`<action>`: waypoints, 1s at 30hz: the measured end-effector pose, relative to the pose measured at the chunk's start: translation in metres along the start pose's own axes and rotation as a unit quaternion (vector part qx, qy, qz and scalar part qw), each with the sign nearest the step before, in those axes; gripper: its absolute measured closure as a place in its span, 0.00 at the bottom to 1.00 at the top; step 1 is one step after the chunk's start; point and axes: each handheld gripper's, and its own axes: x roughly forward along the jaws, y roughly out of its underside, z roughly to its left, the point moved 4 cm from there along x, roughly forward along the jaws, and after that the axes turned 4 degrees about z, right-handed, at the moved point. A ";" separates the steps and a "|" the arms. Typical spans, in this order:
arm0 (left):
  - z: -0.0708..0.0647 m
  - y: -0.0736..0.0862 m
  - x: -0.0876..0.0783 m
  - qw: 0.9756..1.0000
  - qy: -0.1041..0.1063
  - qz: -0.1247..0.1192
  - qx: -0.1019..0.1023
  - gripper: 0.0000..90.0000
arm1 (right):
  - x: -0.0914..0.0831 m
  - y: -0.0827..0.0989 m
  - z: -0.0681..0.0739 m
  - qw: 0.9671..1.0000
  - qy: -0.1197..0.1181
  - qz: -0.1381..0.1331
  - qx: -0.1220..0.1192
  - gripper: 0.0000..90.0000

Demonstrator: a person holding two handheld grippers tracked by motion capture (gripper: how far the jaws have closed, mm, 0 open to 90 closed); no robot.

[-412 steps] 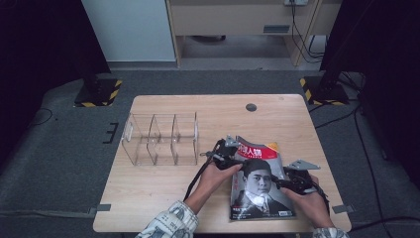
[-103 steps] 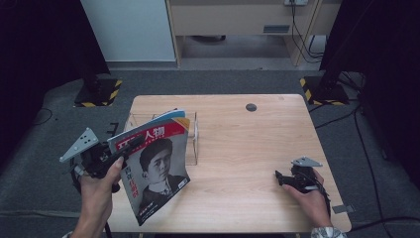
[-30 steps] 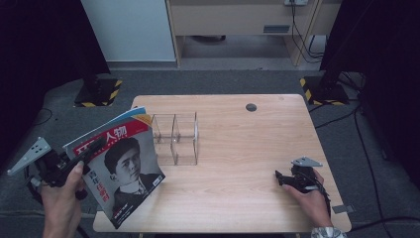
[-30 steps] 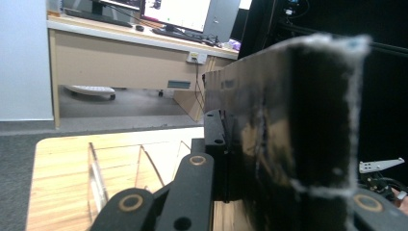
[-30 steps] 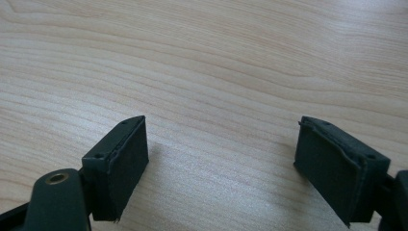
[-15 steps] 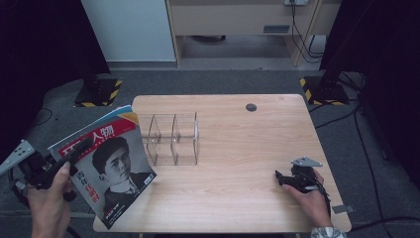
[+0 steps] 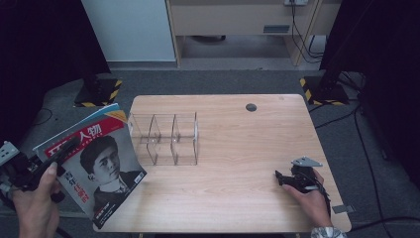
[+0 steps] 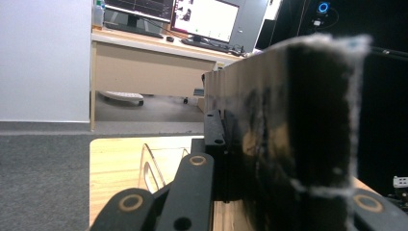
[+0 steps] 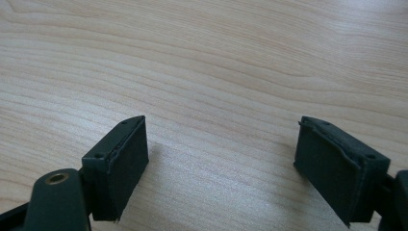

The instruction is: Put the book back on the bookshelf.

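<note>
Off the table's left edge, near its front corner, the left gripper (image 7: 37, 168) is clamped on a magazine (image 7: 96, 171), its jaws closed on the left margin of the cover. In the left gripper view the magazine (image 8: 298, 125) stands edge-on between the black jaws, its worn edge close to the camera. The magazine is held tilted in the air, cover up, with a portrait and a red title band showing; its lower right corner overhangs the table's (image 7: 237, 198) front left corner. Just beside its upper right corner stands a clear acrylic rack (image 7: 166, 139) with three compartments, on the left half of the table. Near the front right corner, the right gripper (image 7: 285, 179) rests on the wood with its jaws apart and nothing between them.
</note>
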 end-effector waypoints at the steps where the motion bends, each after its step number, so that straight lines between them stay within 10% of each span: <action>1: 0.001 0.000 0.001 1.000 -0.002 0.001 0.002 0.96 | 0.000 0.000 0.000 1.000 0.000 0.000 0.000 0.21; 30: 0.016 -0.013 0.057 0.999 -0.031 -0.016 0.007 0.96 | 0.000 0.000 0.000 1.000 0.000 0.000 0.000 0.21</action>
